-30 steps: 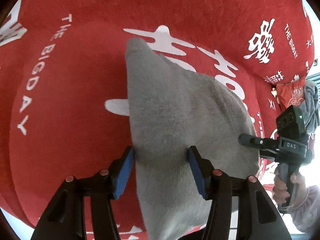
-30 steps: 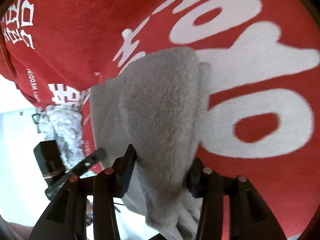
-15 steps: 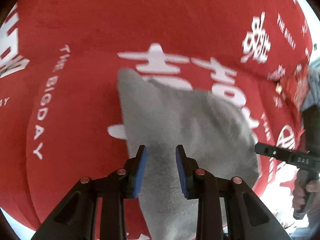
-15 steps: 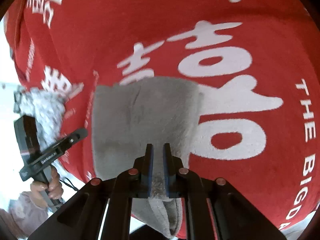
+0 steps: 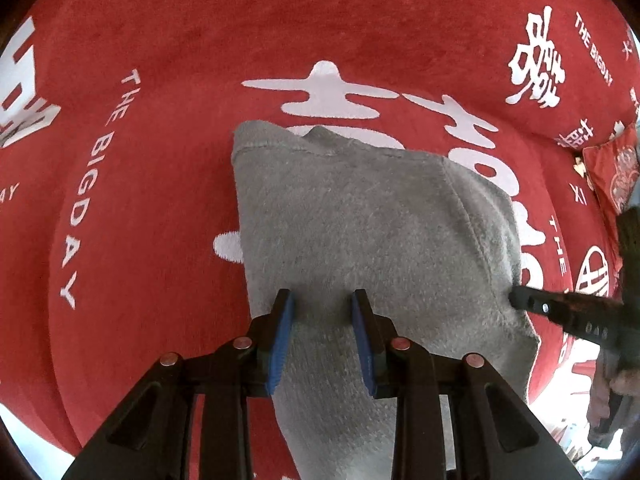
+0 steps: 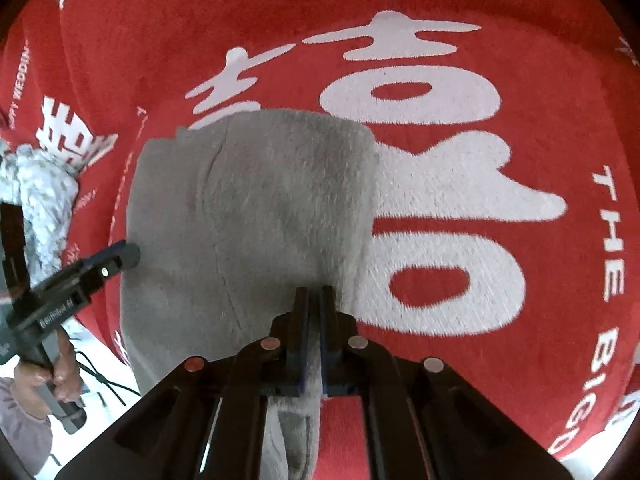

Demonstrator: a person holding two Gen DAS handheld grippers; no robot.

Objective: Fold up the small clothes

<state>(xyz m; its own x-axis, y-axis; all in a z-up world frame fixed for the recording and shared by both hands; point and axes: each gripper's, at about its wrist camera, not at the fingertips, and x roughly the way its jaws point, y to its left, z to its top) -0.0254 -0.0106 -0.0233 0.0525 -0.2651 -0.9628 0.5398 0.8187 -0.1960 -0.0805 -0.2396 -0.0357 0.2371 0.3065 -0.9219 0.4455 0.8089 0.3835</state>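
A small grey fleece garment (image 5: 360,232) lies on a red cloth with white characters, its near end hanging over the front edge. My left gripper (image 5: 322,304) hovers over the garment's near part, its blue-padded jaws apart with cloth between them. My right gripper (image 6: 314,300) is shut on the garment's (image 6: 256,216) near right edge. Each gripper shows in the other's view, the right one (image 5: 520,300) at the garment's right edge and the left one (image 6: 128,254) at its left edge.
The red cloth (image 5: 160,200) covers the whole surface, its front edge near both grippers. A red cushion (image 5: 616,176) lies at the far right. A crumpled pale patterned garment (image 6: 36,196) lies left of the grey one.
The grey garment went from bunched up to spread flatter on the cloth. My right gripper closed on its edge. My left gripper's jaws narrowed, then opened a little.
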